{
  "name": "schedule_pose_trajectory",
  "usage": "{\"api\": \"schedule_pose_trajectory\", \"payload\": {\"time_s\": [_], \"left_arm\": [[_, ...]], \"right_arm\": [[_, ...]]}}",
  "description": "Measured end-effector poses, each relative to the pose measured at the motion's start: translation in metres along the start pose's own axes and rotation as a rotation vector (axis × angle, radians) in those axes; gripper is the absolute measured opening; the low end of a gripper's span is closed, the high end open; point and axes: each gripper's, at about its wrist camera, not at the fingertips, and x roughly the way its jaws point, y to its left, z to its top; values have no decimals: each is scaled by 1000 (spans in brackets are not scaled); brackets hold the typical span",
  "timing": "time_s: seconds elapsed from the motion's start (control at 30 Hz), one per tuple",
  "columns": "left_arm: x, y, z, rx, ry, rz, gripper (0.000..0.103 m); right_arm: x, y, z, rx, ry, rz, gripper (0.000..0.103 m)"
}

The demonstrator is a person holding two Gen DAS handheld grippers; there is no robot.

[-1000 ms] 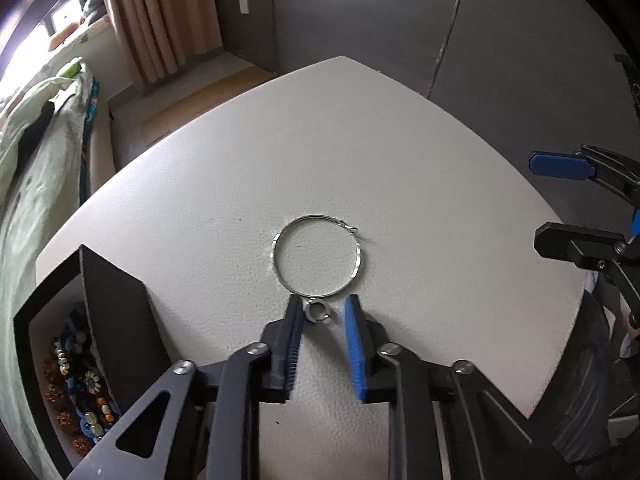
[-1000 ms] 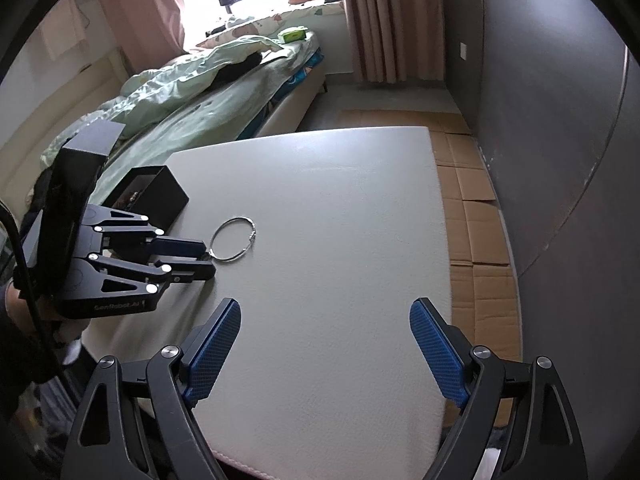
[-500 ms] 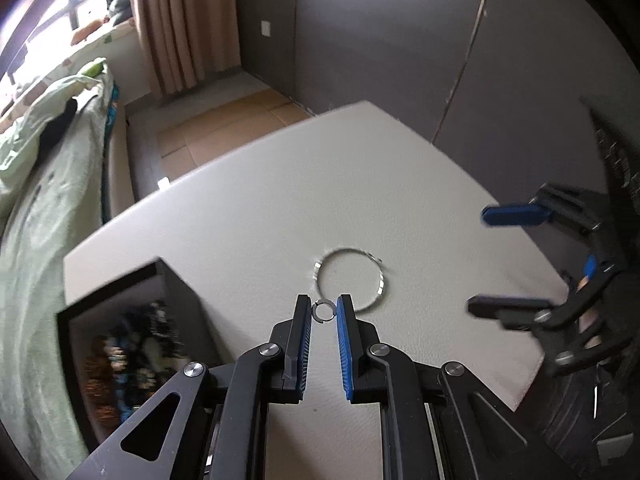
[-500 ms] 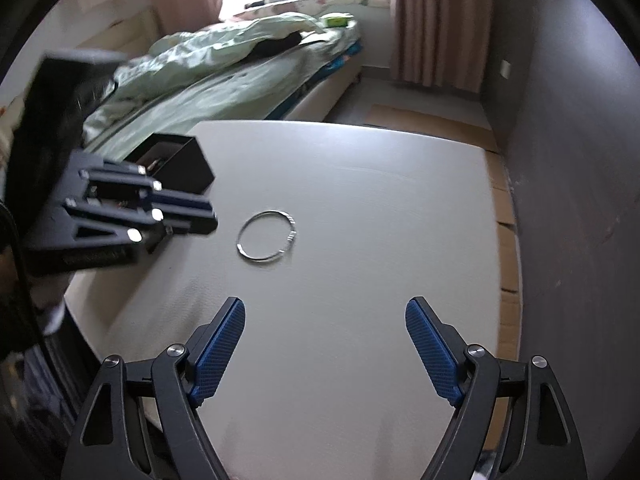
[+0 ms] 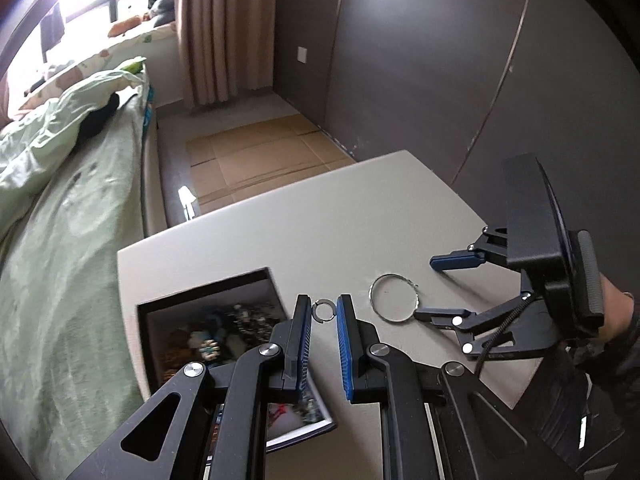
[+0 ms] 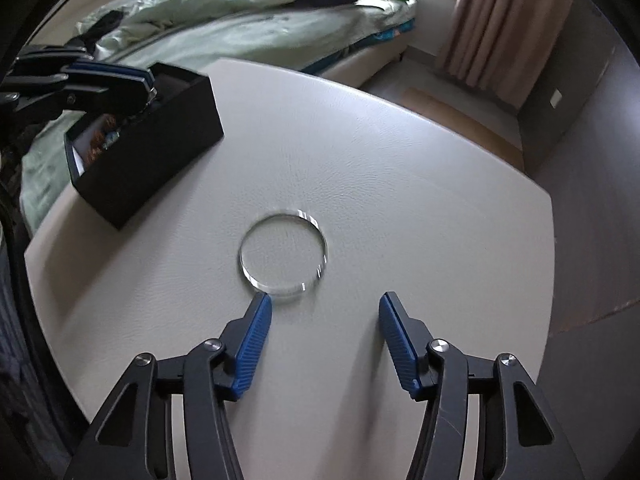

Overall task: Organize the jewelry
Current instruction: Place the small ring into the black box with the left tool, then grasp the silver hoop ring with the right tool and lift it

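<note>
Small ring [image 5: 323,310] pinched between the blue pads of the left tongs [image 5: 324,312], lifted off the tabletop [image 5: 340,220] and hanging over the near edge of the black jewelry box [image 5: 208,320]. Left tongs nearly together, clamped on that ring. Beads and coloured pieces lying blurred inside the box, lid off.

Right tongs [image 6: 325,308] apart, nothing between the pads, jaws just been closing in. Pointing steeply down at the tabletop, just short of the large silver hoop [image 6: 283,254]. Left pad tip [image 6: 262,306] almost touching the hoop's near rim; right pad off to the side, clear of it. Hoop lying flat on the pale tabletop, near the middle, well apart from the box.

From the right wrist view, box [image 6: 160,148] sitting at the tabletop's left corner, left tongs [image 6: 150,80] poised above its open top. From the left wrist view, right tongs [image 5: 436,286] straddling the hoop's [image 5: 394,298] right side, a gloved hand [image 5: 616,312] behind the grip.

Farther back: bed with green quilt [image 5: 60,200], cardboard sheets on the floor [image 5: 256,160], pink curtain [image 5: 224,32], dark wall panels [image 5: 420,60].
</note>
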Motion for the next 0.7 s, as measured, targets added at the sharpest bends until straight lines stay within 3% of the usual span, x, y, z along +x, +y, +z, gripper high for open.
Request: {"api": "schedule_pose_trajectory", "payload": {"time_s": [0.23, 0.7], "left_arm": [[-8, 16, -3, -32, -18, -3, 14], [-15, 38, -11, -72, -25, -8, 14]], "right_arm": [[6, 3, 18, -24, 7, 2, 56], [23, 6, 47, -84, -8, 88, 56]]}}
